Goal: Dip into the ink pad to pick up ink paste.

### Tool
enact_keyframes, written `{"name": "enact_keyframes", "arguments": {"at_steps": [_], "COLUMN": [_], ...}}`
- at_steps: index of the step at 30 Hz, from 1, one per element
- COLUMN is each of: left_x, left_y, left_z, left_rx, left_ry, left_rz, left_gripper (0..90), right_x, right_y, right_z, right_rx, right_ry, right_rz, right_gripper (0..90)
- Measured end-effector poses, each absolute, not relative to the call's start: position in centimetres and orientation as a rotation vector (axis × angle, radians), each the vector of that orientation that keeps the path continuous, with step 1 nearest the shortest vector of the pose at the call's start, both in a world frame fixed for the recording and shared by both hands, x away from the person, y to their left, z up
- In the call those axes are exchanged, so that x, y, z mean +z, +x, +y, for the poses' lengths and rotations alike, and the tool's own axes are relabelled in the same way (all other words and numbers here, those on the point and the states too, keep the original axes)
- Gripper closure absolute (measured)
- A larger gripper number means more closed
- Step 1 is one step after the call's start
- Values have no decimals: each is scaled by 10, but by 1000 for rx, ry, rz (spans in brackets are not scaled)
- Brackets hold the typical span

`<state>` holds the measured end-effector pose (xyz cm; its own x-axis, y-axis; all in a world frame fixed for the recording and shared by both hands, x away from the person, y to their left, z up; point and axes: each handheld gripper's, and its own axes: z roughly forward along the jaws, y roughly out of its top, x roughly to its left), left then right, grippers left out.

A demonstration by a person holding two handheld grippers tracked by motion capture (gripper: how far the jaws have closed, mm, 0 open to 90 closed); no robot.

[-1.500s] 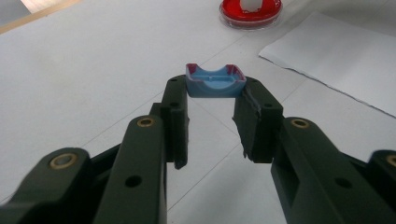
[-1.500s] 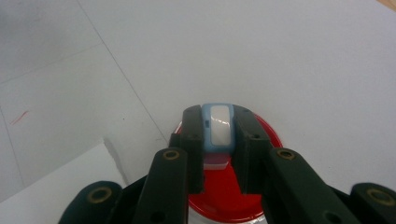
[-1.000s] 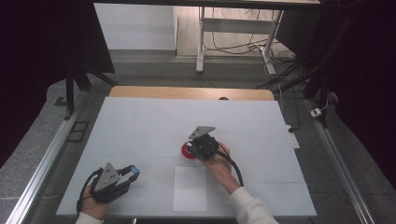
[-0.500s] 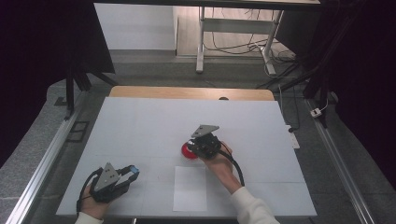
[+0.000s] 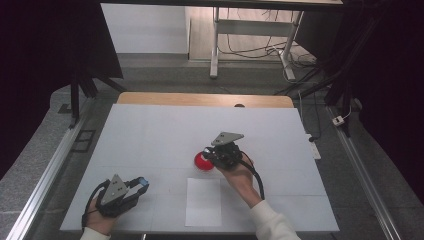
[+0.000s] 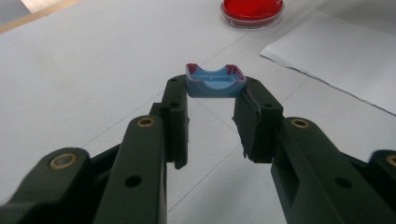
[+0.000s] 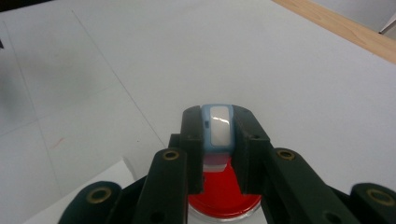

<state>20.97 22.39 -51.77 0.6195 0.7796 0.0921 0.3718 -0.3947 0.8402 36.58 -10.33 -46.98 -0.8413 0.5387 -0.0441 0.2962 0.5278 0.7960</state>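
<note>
My left gripper (image 6: 215,95) rests low at the table's front left and is shut on a small blue cap (image 6: 215,81) with reddish edges, which shows as a blue spot (image 5: 142,182) at its tip in the high view. My right gripper (image 7: 218,140) is shut on a light-blue and white stamp-like piece (image 7: 218,126). It holds that piece just over a round dish of red ink (image 7: 224,198). From above, the right gripper (image 5: 210,156) sits at the right rim of the red dish (image 5: 200,161). Whether the piece touches the ink is hidden.
A white sheet of paper (image 5: 203,201) lies flat just in front of the red dish, and also shows to the right (image 6: 336,51) in the left gripper view. The white table top (image 5: 150,135) has a wooden strip (image 5: 200,99) along its far edge.
My right gripper has shifted slightly to the right beside the red dish. The left gripper and its blue cap have stayed in place.
</note>
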Motion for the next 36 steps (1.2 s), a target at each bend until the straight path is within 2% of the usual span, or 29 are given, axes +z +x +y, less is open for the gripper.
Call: {"name": "enact_keyframes", "arguments": {"at_steps": [36], "left_x": [-518], "left_y": [212], "left_z": [224], "left_rx": [615], "left_ry": [2007], "left_rz": [902], "left_gripper": [656], "right_x": [-453], "right_y": [342], "right_z": [-130], "right_rx": [1384], "right_ry": [676], "right_rz": [2450], "right_gripper": [756]}}
